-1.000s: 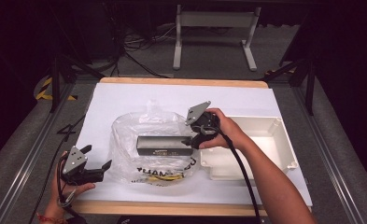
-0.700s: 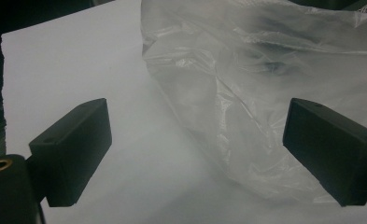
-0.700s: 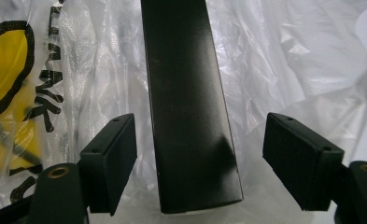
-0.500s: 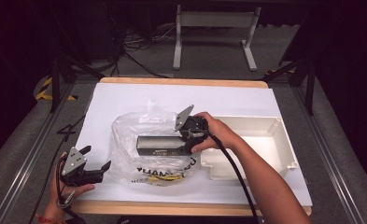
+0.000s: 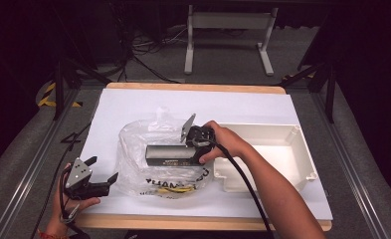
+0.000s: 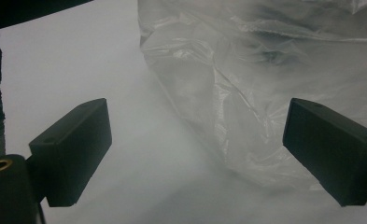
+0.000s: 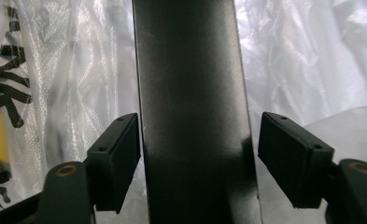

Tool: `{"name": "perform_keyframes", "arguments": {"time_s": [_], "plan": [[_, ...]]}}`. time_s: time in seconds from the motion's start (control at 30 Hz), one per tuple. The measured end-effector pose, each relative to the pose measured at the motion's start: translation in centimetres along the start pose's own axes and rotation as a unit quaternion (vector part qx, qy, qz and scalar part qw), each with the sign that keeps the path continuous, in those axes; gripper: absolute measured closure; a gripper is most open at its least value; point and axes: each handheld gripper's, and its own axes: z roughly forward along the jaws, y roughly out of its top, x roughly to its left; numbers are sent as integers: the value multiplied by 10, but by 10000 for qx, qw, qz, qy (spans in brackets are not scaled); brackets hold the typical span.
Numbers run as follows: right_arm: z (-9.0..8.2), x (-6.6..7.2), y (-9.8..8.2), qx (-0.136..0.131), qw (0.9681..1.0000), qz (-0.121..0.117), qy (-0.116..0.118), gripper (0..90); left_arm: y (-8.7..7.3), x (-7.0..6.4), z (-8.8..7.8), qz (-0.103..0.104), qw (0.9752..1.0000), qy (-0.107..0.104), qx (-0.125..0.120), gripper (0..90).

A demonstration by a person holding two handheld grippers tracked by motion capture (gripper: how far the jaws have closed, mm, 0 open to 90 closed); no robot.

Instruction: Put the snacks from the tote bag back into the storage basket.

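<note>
since rigid and smooth-sided, grip black box (image 7: pixel 190 102) mid-frame across its width; right gripper (image 7: pixel 197 154) straddling, closing, right pad not touching.

Overhead light falls brightly on the white bench (image 5: pixel 133 104); surroundings stay dark. Plastic bag (image 5: pixel 143 144) shows glare; close-up views are soft, slightly blurred.
</note>
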Motion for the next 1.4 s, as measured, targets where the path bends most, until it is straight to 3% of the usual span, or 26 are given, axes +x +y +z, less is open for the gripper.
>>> {"name": "perform_keyframes", "arguments": {"time_s": [0.13,0.33,0.53,1.07,1.4], "plan": [[5,-1,1,200,9998,-81,48,399,0,0,1,28,10000,-4,21,89],[4,2,3,202,9992,-330,23,428,-1,0,1,35,10000,-27,50,90],[2,3,4,149,9992,-361,41,430,-1,0,1,31,10000,-28,52,90],[-13,8,7,-368,9978,-553,-45,432,0,0,1,23,10000,-2,61,90],[-30,13,12,-551,9961,-674,-102,432,0,0,1,26,10000,-9,63,90]]}}
